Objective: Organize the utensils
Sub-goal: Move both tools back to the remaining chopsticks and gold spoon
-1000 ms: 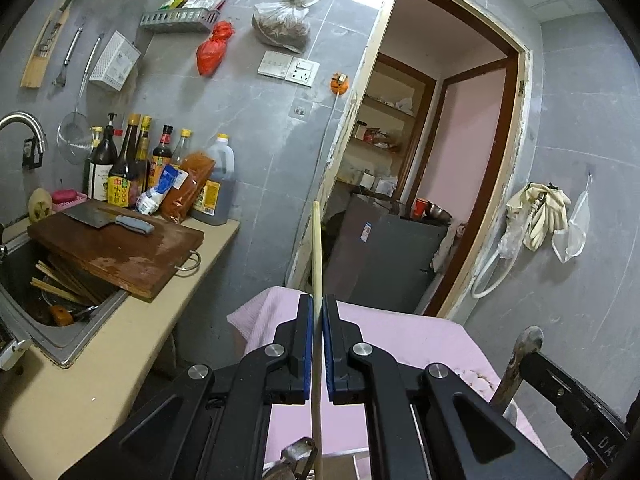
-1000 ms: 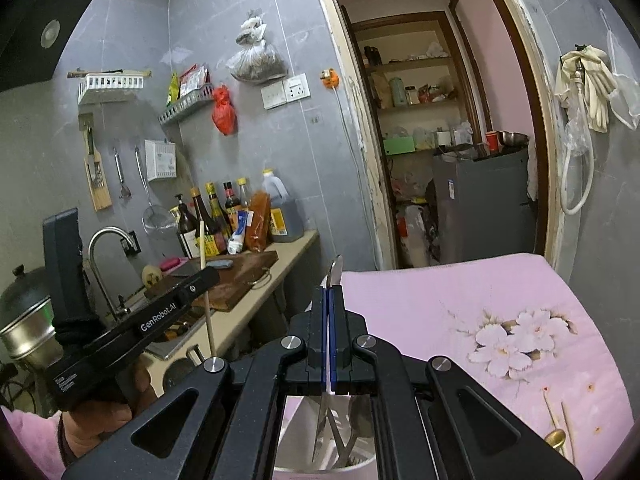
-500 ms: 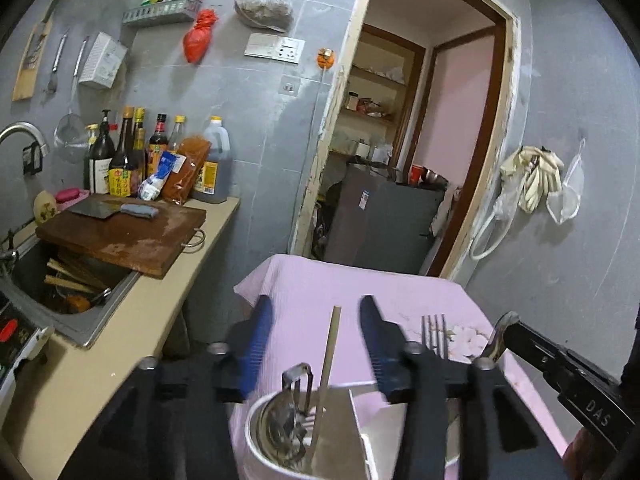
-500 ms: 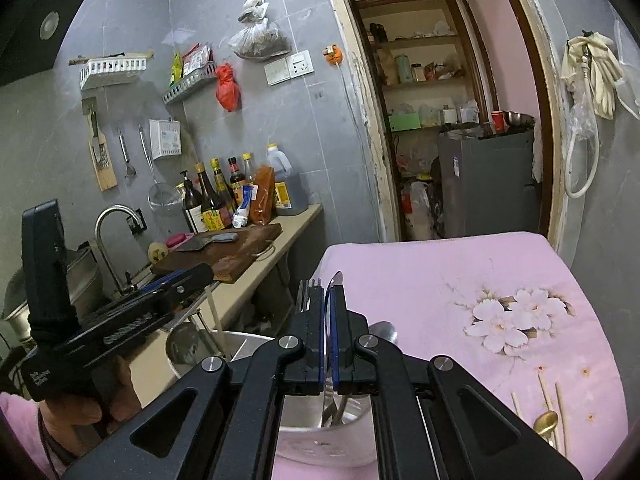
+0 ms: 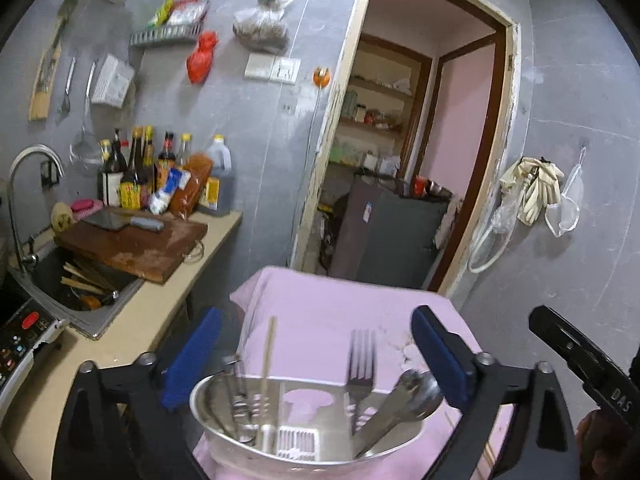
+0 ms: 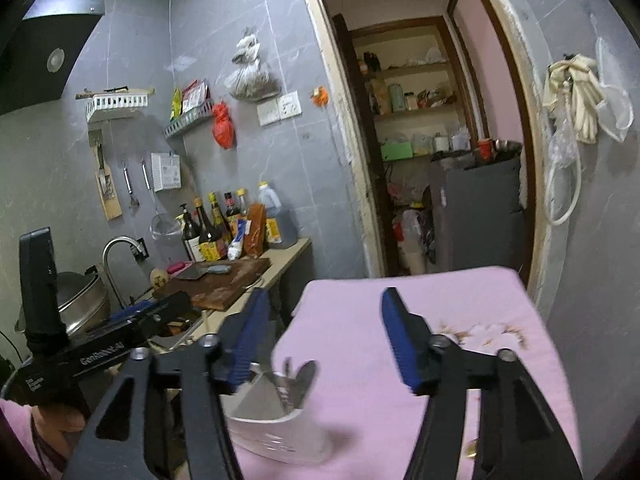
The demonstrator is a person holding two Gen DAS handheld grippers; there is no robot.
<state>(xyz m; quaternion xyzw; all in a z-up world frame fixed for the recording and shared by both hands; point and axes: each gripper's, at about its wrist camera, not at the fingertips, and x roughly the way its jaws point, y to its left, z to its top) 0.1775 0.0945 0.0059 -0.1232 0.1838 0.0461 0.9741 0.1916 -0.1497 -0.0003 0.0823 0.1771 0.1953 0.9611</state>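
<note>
The fingers of the left gripper (image 5: pixel 316 354) have just been opening and stand wide, nothing between them; a second ago they pinched the chopstick (image 5: pixel 267 364), which now leans inside the metal holder (image 5: pixel 304 450) beside the fork (image 5: pixel 362 364). The right gripper (image 6: pixel 320 340) has also just opened, half wide and empty. I judge that both utensils are now delivered.

bare pink cloth (image 6: pixel 460 300) beyond upright utensils in holder (image 5: pixel 304 446)
</note>
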